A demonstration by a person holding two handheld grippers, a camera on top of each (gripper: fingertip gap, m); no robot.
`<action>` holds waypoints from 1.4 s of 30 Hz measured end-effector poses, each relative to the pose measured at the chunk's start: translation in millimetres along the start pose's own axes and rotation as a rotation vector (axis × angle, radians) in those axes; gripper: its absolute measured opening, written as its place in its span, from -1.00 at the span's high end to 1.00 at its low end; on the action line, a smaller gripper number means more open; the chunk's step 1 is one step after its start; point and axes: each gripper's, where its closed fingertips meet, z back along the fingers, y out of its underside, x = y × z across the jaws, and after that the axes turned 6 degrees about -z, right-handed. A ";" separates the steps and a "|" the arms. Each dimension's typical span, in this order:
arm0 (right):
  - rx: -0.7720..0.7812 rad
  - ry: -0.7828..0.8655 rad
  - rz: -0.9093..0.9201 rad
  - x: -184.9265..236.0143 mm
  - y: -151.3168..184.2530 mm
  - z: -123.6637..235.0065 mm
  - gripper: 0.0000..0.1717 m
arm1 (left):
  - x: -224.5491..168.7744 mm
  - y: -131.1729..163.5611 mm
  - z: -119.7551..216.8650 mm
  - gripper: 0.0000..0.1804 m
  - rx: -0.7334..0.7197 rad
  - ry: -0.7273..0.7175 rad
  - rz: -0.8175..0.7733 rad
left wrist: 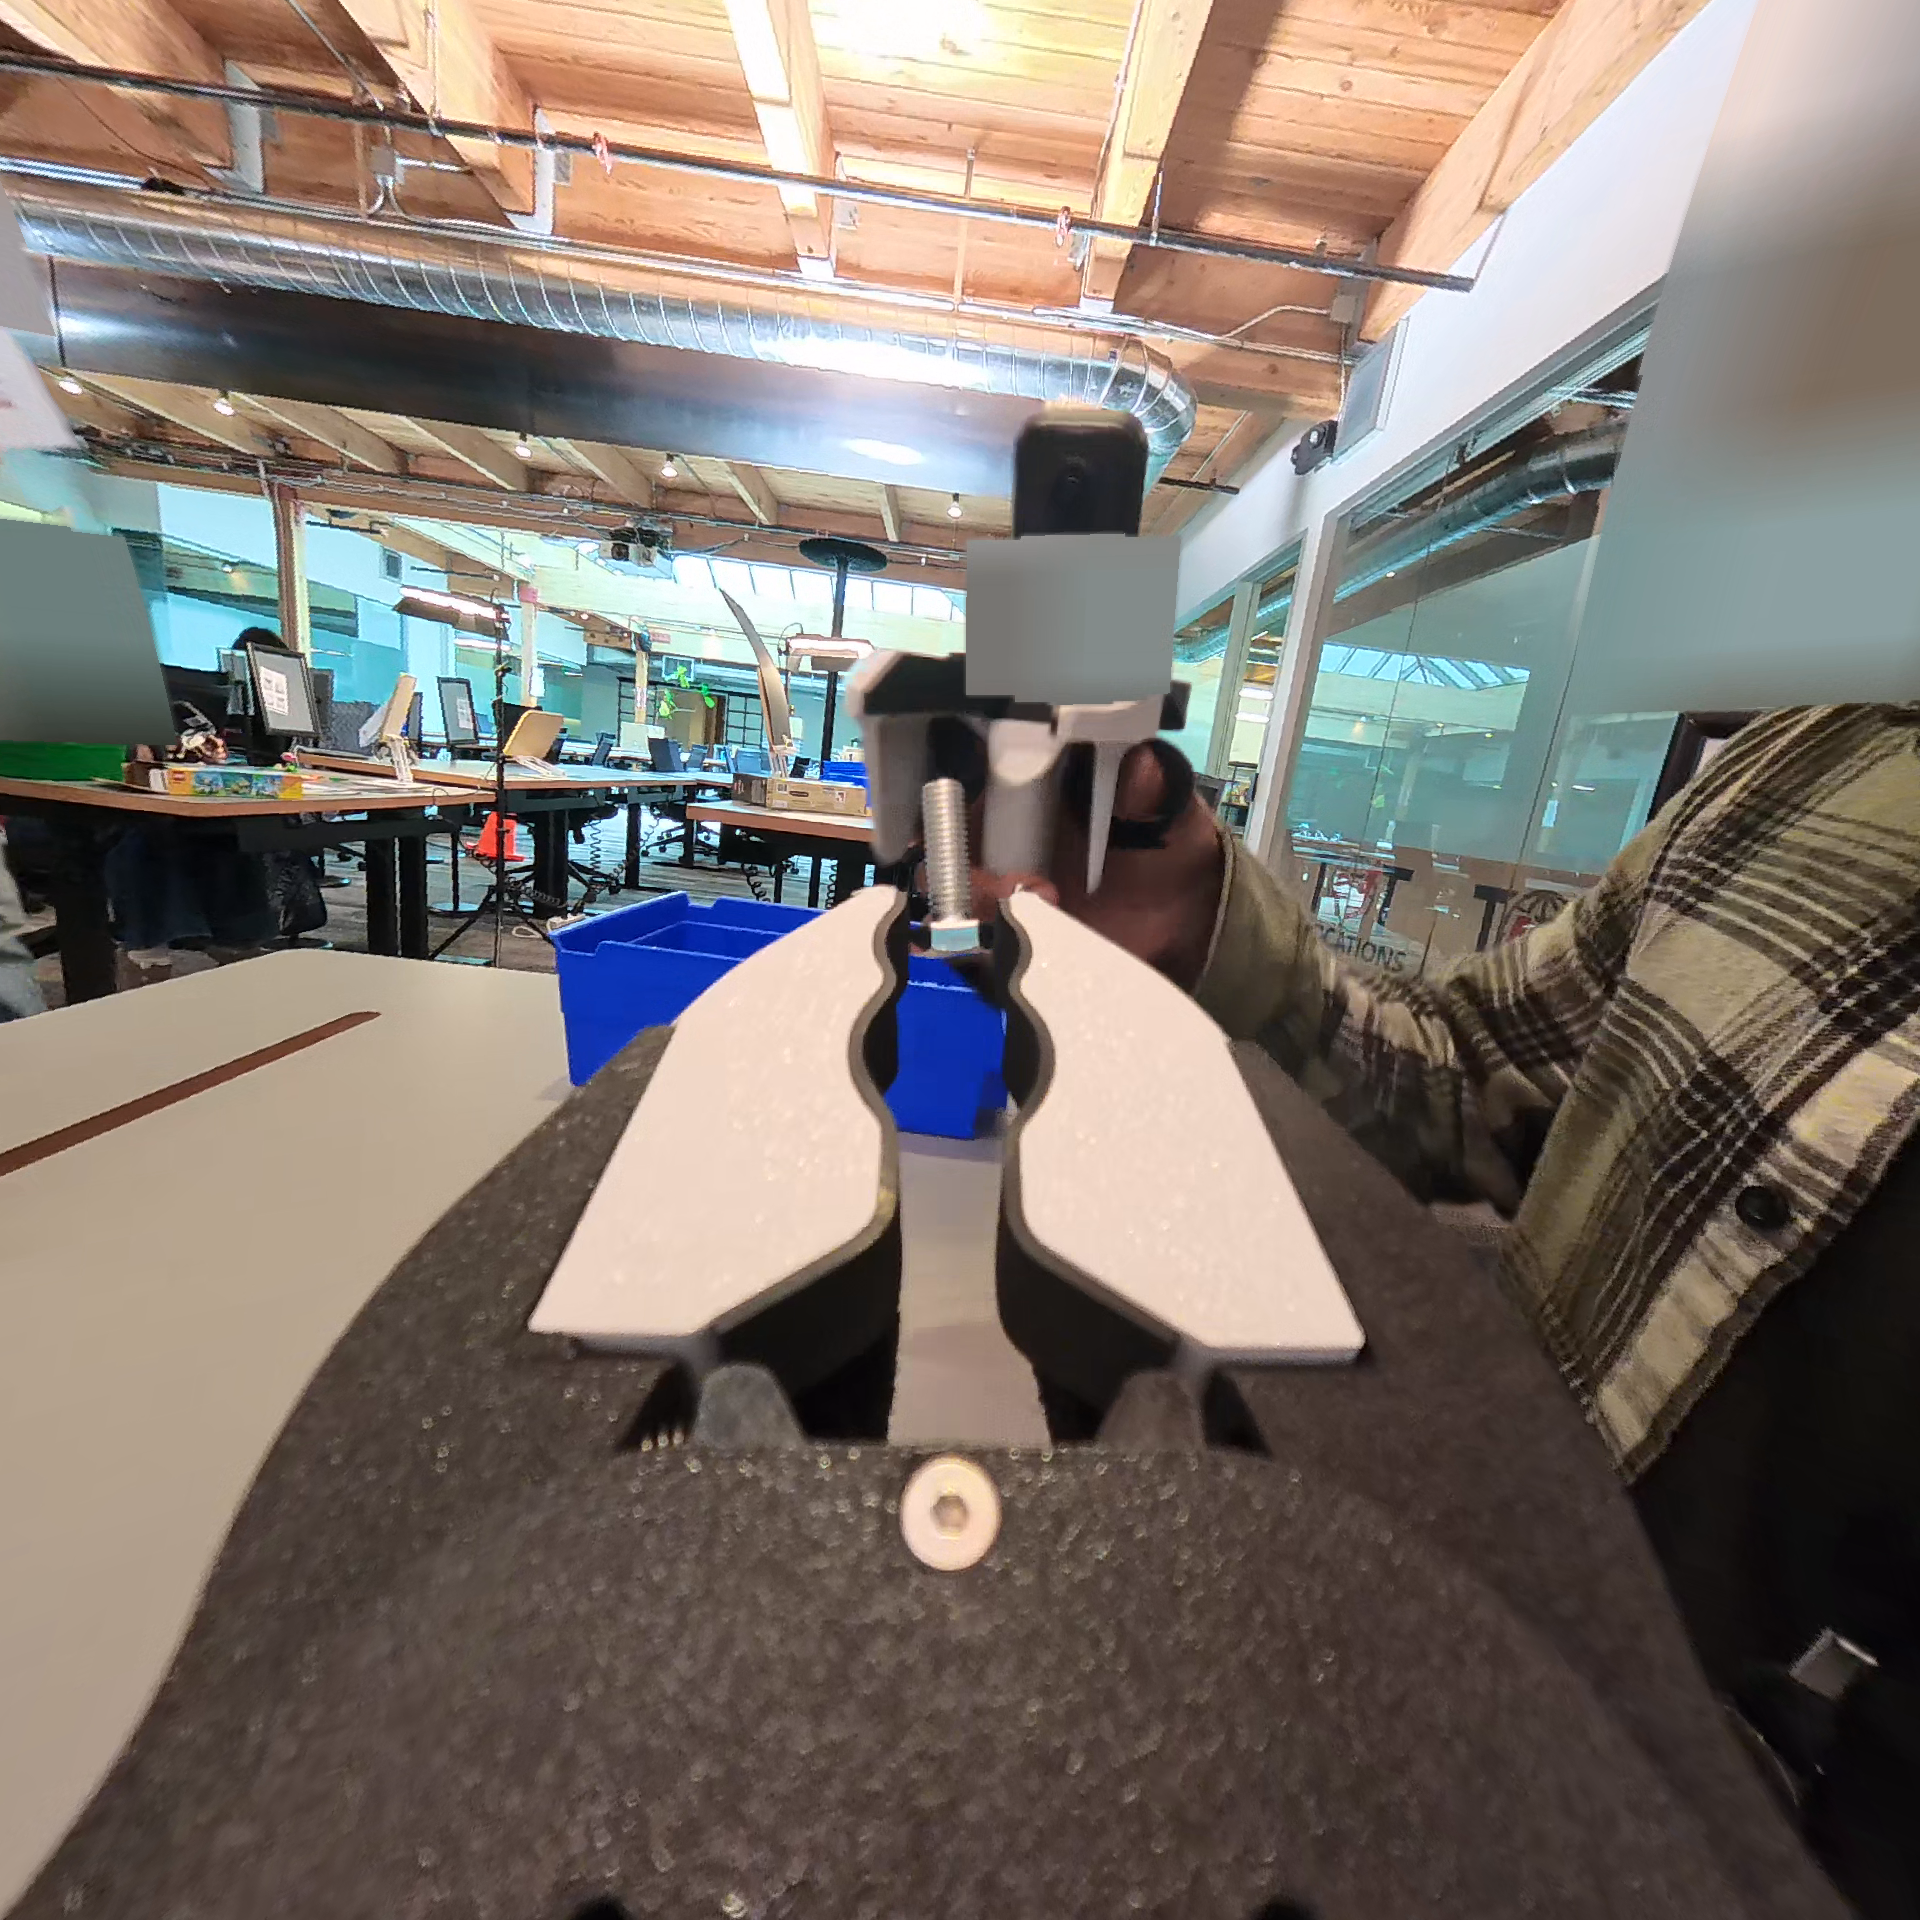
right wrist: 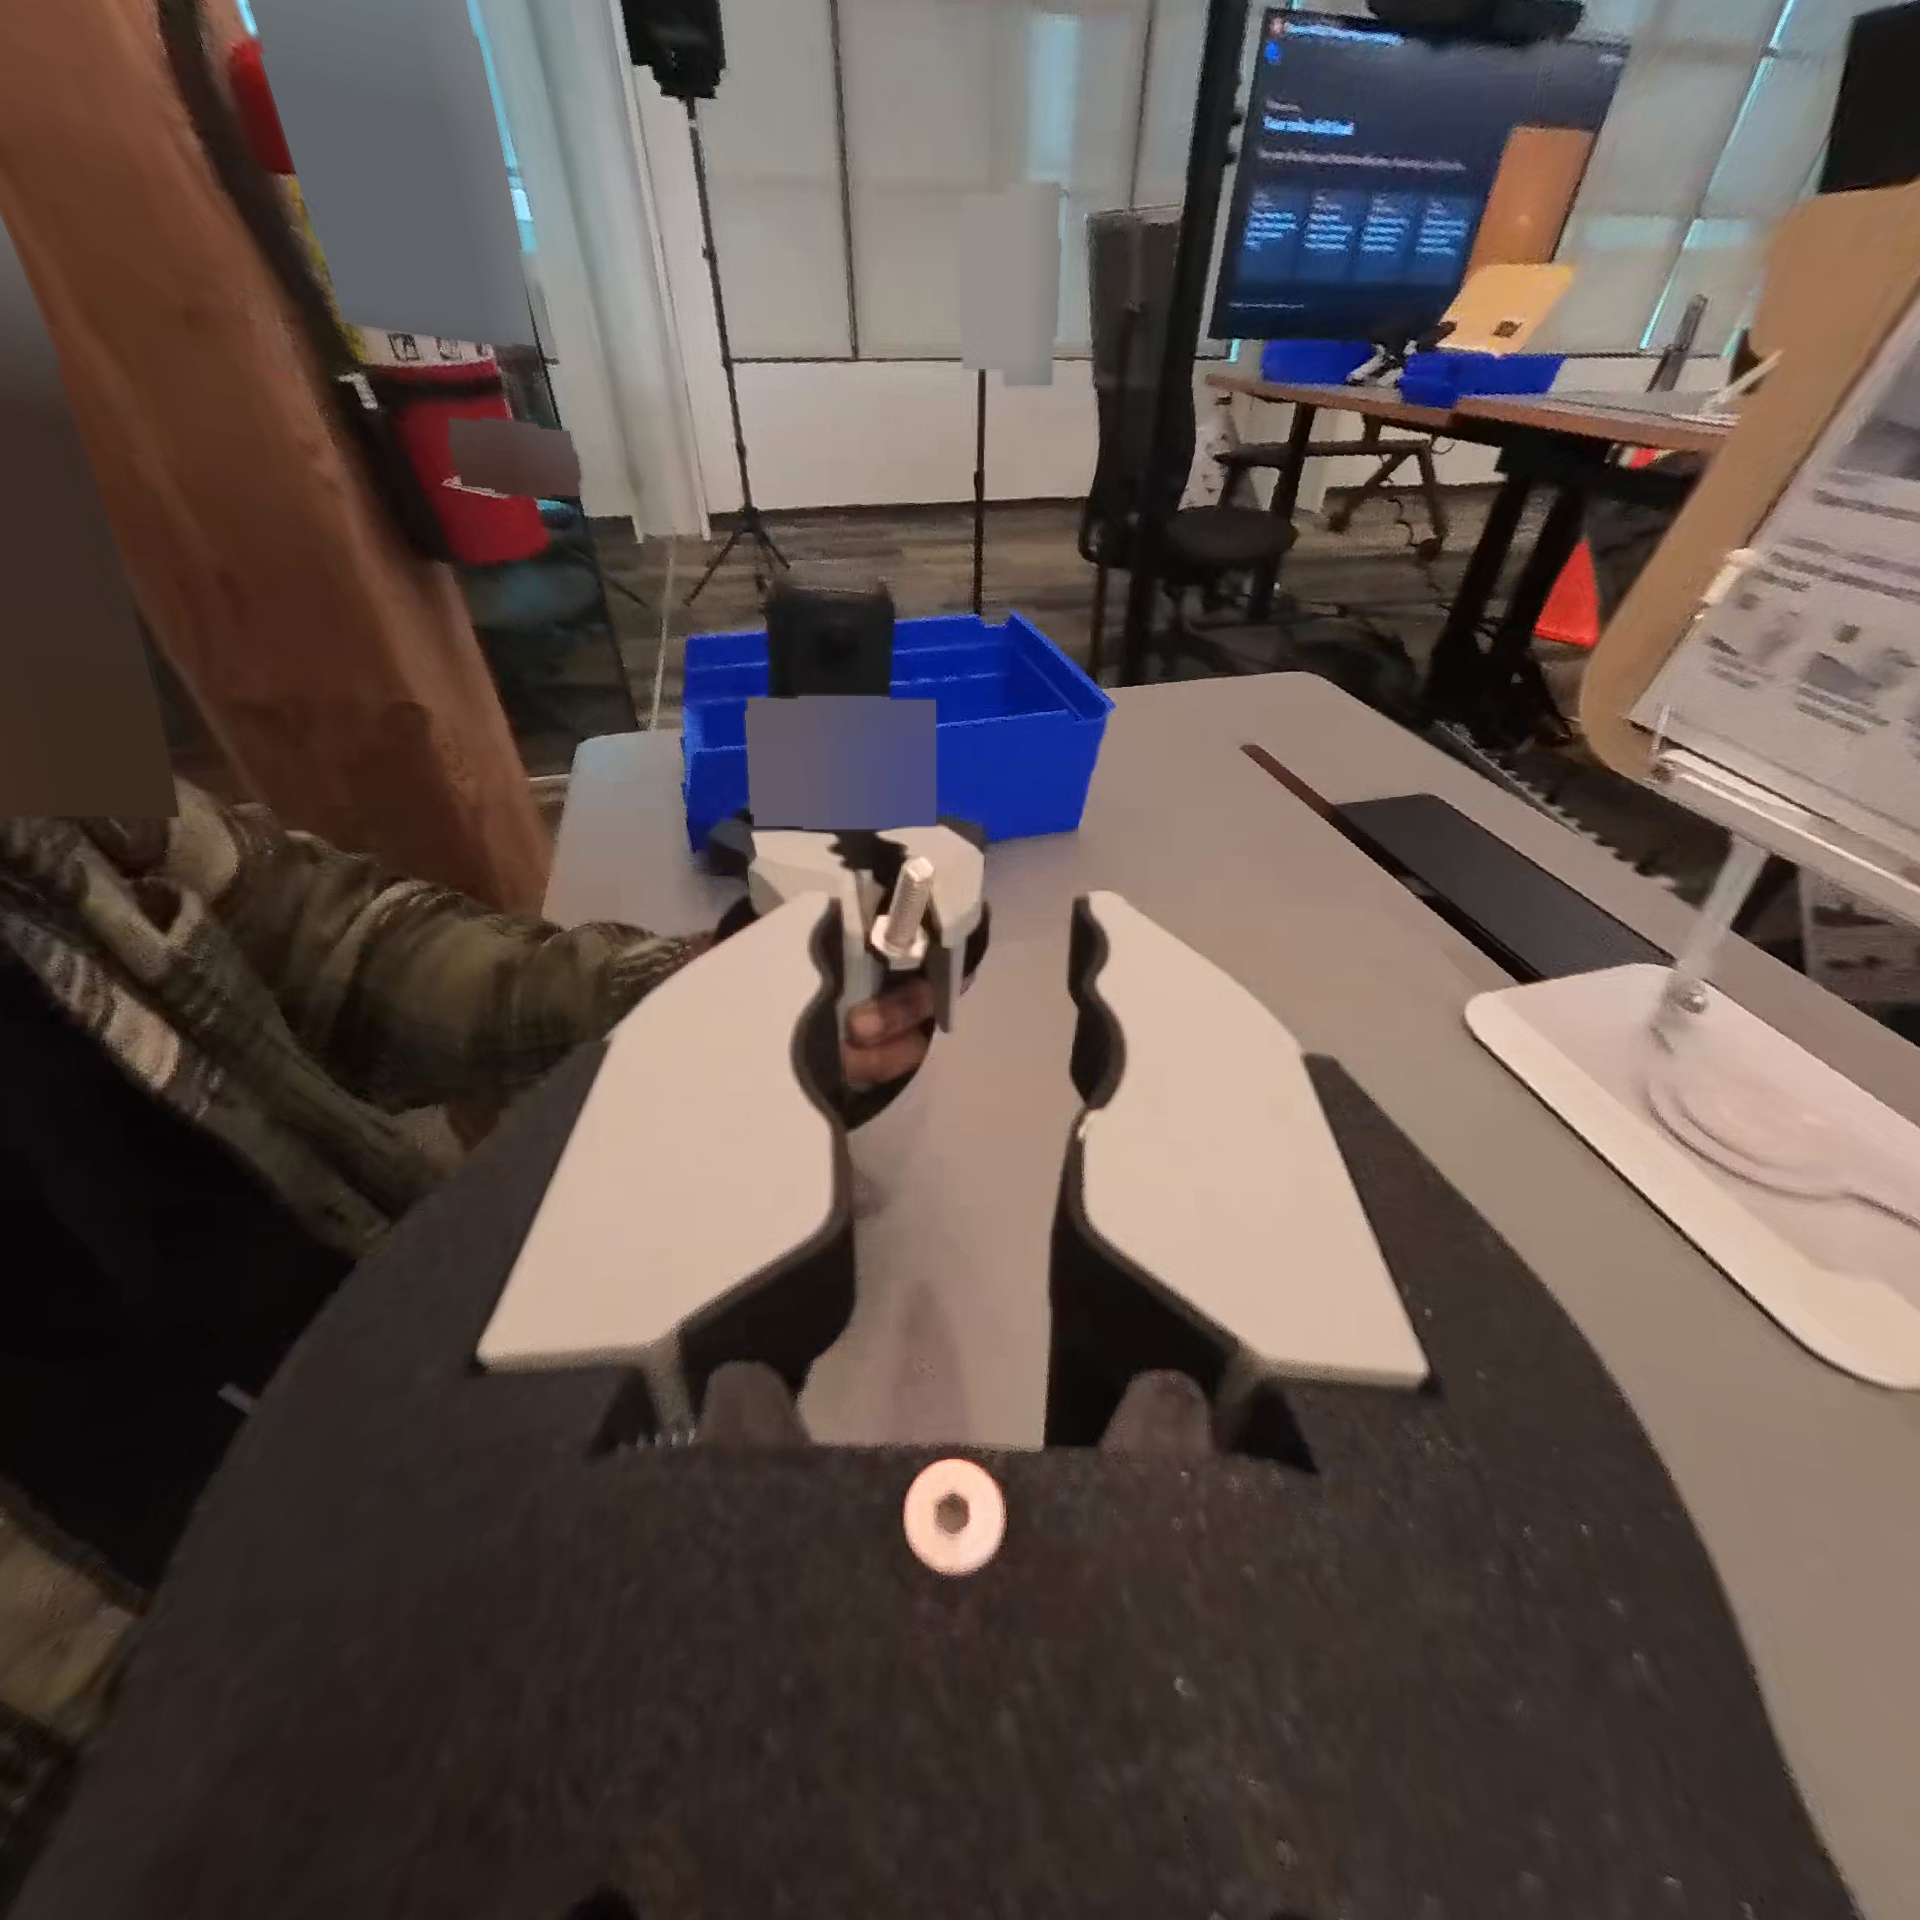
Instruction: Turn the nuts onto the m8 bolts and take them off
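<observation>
The left gripper (left wrist: 958, 940), white fingers with black inner pads, is clamped on the hexagonal head of a silver threaded steel bolt (left wrist: 948, 847); both pads press on the head and the shank stands upright above the fingertips. In the right wrist view the same bolt (right wrist: 902, 906) leans slightly, with what appears to be a silver hex nut (right wrist: 889, 943) seated at the base of the shank just above the left gripper's fingertips; whether it is a separate nut or the head itself cannot be told for certain.

The right gripper (right wrist: 951, 961) stands wide apart and grips nothing; the bolt lies just ahead of its left finger (right wrist: 727, 1039), off the centre line.

Judged step: the right gripper is between turns on the nut. For a good result:
- Centre the open fingers on the nut flats before closing.
- Keep the gripper axis in line with the shank to avoid binding.
- Hold the left grip steady on the head so the bolt does not spin.

Beyond the grippers, a blue plastic compartment bin (right wrist: 1029, 727) rests on the grey table (right wrist: 1247, 831). A document stand (right wrist: 1766, 644) with a printed sheet is at the right, and a dark monitor (right wrist: 1423, 177) stands farther back. Writing is present on the sheet, the monitor and a glass wall; it is not reproduced here.
</observation>
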 end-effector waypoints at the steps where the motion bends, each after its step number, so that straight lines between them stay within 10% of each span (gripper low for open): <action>1: 0.007 -0.022 0.011 2.1 3.2 -10.8 0.55 | -0.3 -0.3 0.7 0.84 -0.001 -0.001 0.001; 19: 0.136 -0.121 0.004 5.2 8.5 -19.7 0.92 | 2.6 5.7 -5.6 0.70 0.019 -0.013 0.057; 26: 0.332 0.359 -0.014 -123.4 6.2 126.0 0.92 | 11.2 8.7 -2.3 0.47 0.041 -0.040 0.107; 31: 0.593 0.708 -0.163 -225.3 64.9 256.4 0.91 | 11.2 11.5 -3.8 0.46 0.063 -0.041 0.094; 42: 1.108 0.777 -0.476 -264.8 199.7 339.1 0.90 | 12.8 21.1 -3.8 0.52 0.105 -0.036 0.104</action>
